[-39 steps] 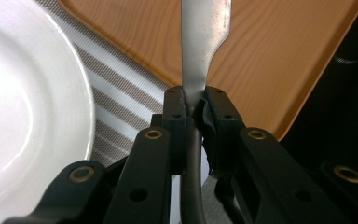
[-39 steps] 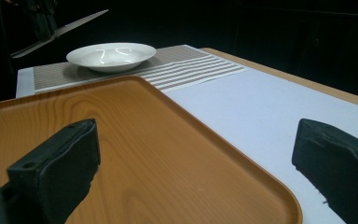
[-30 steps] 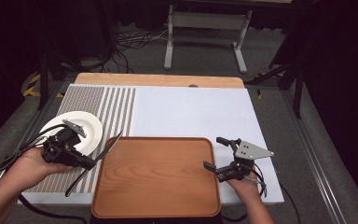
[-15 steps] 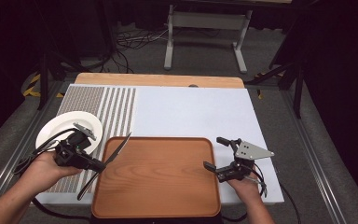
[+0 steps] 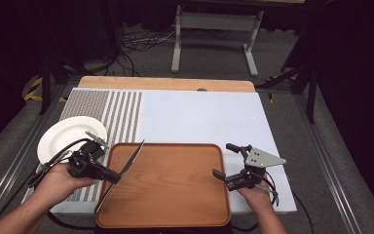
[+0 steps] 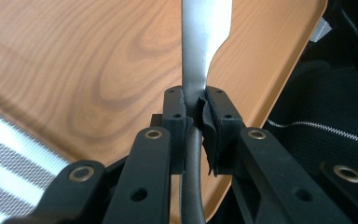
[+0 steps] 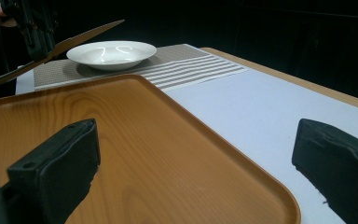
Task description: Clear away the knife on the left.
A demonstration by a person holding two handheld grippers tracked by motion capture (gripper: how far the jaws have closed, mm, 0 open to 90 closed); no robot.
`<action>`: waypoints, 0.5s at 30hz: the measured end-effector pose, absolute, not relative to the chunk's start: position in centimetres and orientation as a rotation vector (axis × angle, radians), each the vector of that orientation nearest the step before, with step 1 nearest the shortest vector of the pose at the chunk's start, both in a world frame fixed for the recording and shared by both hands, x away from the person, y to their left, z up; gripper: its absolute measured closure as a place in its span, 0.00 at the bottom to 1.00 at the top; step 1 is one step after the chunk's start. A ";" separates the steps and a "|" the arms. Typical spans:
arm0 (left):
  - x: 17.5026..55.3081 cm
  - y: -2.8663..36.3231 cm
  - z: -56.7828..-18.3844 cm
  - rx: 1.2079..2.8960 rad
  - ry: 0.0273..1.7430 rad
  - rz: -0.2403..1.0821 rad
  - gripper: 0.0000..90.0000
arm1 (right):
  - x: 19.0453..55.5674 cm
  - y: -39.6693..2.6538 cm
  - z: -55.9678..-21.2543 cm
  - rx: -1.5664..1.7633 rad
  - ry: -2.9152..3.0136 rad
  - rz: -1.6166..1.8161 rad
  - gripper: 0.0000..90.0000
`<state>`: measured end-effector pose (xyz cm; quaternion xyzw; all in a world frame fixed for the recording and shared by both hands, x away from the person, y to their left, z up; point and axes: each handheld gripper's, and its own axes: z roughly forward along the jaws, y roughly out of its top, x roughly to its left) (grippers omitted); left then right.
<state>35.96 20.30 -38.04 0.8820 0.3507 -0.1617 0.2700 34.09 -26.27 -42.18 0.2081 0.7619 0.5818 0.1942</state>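
A table knife (image 5: 122, 171) with a silver blade and dark handle hangs over the left edge of the wooden tray (image 5: 175, 195). My left gripper (image 5: 112, 177) is shut on it near where blade meets handle; the left gripper view has the pads clamped on the knife (image 6: 200, 65) above the tray (image 6: 74, 60). My right gripper (image 5: 225, 161) stands open at the tray's right rim with nothing between its fingers. From the right gripper view, the knife (image 7: 74, 39) shows held above the tray (image 7: 135, 140), in front of the white plate (image 7: 112, 53).
A white plate (image 5: 68, 136) rests on the striped grey placemat (image 5: 117, 112) at the left. A white mat (image 5: 204, 117) covers the table beyond the tray. Dark floor, cables and a metal stand lie past the table's far edge.
My left gripper has carried the knife rightward from beside the plate to above the tray's left edge. The right gripper has stayed still.
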 end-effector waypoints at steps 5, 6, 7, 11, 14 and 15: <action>35.9 19.5 -38.7 2.373 0.943 -0.452 0.90 | 34.0 -26.3 -42.1 0.582 2.135 1.633 0.02; 35.9 19.3 -38.8 2.374 0.940 -0.454 0.90 | 34.0 -26.3 -42.1 0.581 2.135 1.633 0.02; 35.9 19.2 -38.9 2.371 0.941 -0.458 0.90 | 34.1 -26.3 -42.1 0.581 2.137 1.632 0.02; 35.9 18.7 -39.2 2.376 0.941 -0.463 0.90 | 34.1 -26.2 -42.2 0.580 2.141 1.628 0.02; 35.9 18.3 -39.5 2.380 0.953 -0.449 0.90 | 34.1 -26.2 -42.2 0.576 2.141 1.626 0.02; 35.9 18.2 -39.7 2.384 0.962 -0.444 0.90 | 34.0 -26.3 -42.1 0.580 2.139 1.626 0.02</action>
